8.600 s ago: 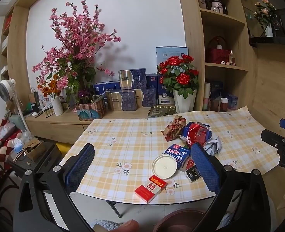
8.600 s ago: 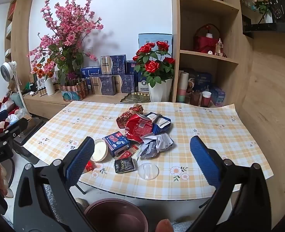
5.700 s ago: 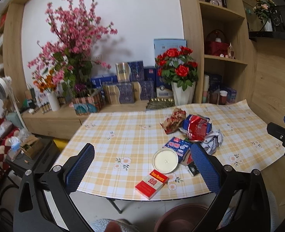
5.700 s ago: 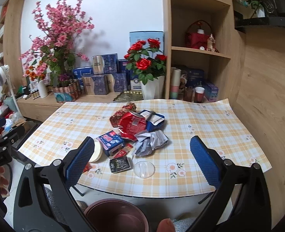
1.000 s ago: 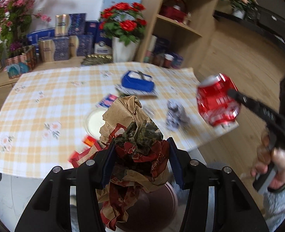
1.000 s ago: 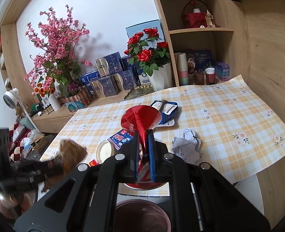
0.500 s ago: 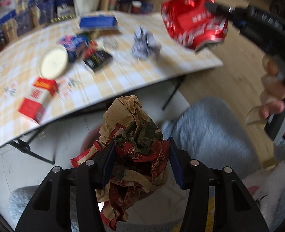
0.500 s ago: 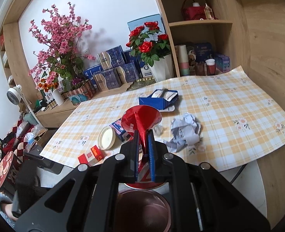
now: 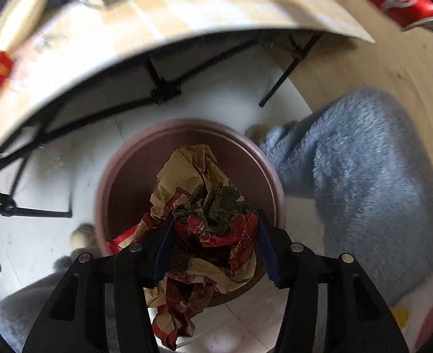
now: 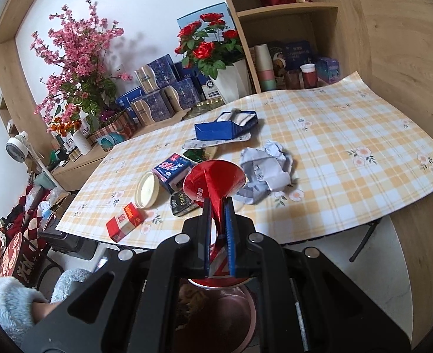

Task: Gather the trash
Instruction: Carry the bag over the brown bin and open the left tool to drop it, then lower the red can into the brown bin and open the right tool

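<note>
Half a second ago the left gripper (image 9: 215,244) was over the table edge; now it's above the maroon bin (image 9: 122,173), jaws clamped on the crumpled wrapper (image 9: 198,206) bulging out between them. Right gripper (image 10: 217,223) stays pinched on the crushed red can (image 10: 213,178), near the table (image 10: 349,135) edge.

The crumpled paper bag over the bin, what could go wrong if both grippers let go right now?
1. The crumpled paper bag in the left gripper hangs partly over the near rim of the bin; its trailing tail may catch there or spill onto the floor.
2. The crushed red can, pinched in the right gripper, sits above the table edge, with the bin lower and nearer the camera; released here, it might miss.
</note>
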